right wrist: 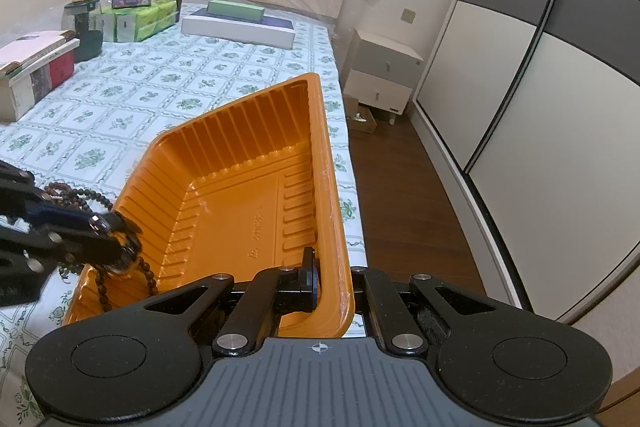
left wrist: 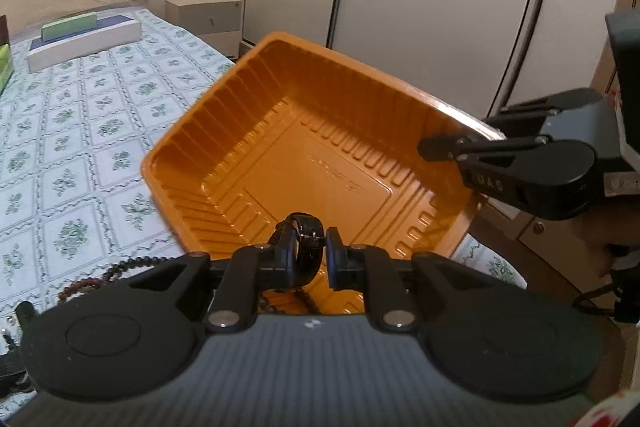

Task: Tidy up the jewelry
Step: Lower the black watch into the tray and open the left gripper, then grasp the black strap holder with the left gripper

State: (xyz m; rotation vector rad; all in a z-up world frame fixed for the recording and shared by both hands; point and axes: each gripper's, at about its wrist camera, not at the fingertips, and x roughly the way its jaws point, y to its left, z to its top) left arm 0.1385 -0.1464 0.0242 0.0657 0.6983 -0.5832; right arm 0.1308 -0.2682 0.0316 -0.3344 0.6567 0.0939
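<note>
Clamping a half-hidden black watch (left wrist: 306, 233), the left tool (left wrist: 311, 251) overhangs the orange tray (left wrist: 280, 147) gripped by the right tool (right wrist: 334, 283).

Both tools are matte black. The left gripper (left wrist: 311, 255) has two flat linkage arms pinned with round silver screws, two large round discs behind them, and a ribbed grey body bearing a small white mark. Its fingertips (left wrist: 334, 255) carry dark blue pads. The right gripper (right wrist: 332, 287) is built the same, with a crosshair mark on its grey ribbing. Seen side-on, it shows pale letters "DAS" and a black cable trailing behind.
</note>
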